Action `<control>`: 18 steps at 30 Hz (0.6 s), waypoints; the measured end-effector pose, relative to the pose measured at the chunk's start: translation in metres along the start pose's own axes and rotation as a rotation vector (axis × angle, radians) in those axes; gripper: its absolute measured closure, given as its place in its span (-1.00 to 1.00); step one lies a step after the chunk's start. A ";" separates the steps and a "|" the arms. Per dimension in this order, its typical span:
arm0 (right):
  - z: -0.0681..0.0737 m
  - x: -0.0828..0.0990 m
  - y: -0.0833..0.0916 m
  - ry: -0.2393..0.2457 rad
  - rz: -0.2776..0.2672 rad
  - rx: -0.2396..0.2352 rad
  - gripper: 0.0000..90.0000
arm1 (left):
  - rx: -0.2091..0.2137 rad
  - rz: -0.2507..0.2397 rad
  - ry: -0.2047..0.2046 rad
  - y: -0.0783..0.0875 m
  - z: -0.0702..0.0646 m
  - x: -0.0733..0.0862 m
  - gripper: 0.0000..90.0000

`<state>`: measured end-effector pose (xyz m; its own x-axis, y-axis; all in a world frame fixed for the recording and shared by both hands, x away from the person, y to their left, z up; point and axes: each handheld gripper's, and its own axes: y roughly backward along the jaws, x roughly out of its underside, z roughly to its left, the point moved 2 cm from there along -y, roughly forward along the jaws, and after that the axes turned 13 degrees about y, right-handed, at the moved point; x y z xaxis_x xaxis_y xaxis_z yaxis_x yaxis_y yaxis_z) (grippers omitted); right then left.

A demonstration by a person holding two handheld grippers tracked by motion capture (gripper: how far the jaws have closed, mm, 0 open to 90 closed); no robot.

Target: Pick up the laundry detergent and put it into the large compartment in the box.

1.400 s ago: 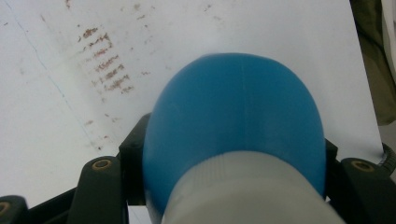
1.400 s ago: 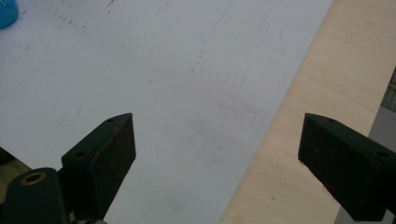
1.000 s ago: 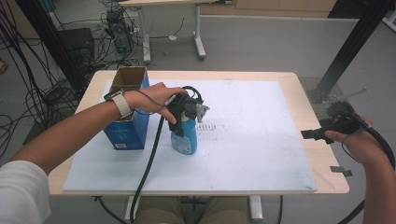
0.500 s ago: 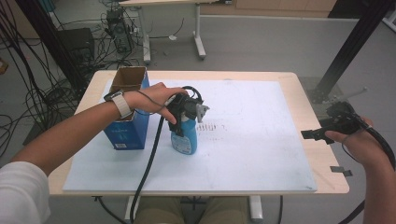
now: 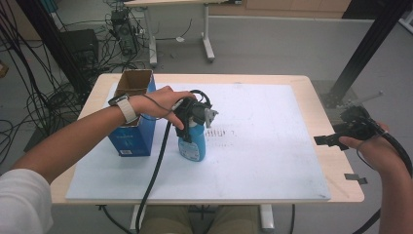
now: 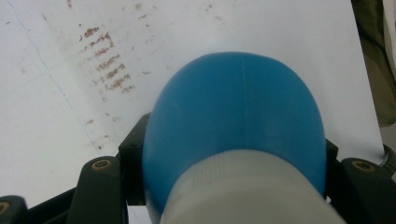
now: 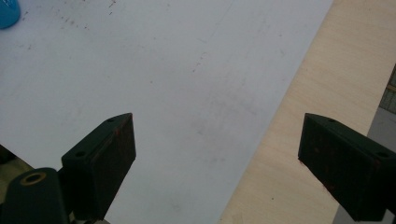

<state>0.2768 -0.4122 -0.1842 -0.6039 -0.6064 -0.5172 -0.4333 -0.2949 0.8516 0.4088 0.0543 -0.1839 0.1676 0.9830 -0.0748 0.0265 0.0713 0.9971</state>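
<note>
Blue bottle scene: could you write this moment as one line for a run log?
left gripper: shut on blue bottle | bottle: upright on white mat, beside blue carton | right gripper: open, nothing between jaws, over mat edge

your blue bottle stands upright on the white sheet, just beside the open blue box. its body is rounded and glossy, with a white ribbed cap at the top.
</note>
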 end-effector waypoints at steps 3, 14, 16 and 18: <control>0.000 0.001 0.000 -0.001 0.001 0.001 -0.75 | 0.001 0.000 0.000 0.000 0.000 0.000 -0.16; 0.000 0.005 -0.001 -0.009 0.000 0.000 -0.75 | 0.004 0.004 0.009 0.000 0.001 -0.001 -0.16; 0.000 0.006 0.000 -0.011 0.002 0.001 -0.75 | 0.003 0.004 0.009 0.000 0.001 -0.001 -0.16; 0.000 0.007 0.000 -0.014 0.001 0.002 -0.75 | 0.005 0.003 0.012 0.000 0.001 0.000 -0.16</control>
<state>0.2725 -0.4168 -0.1874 -0.6138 -0.5963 -0.5174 -0.4340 -0.2926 0.8521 0.4100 0.0537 -0.1840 0.1559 0.9852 -0.0717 0.0309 0.0676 0.9972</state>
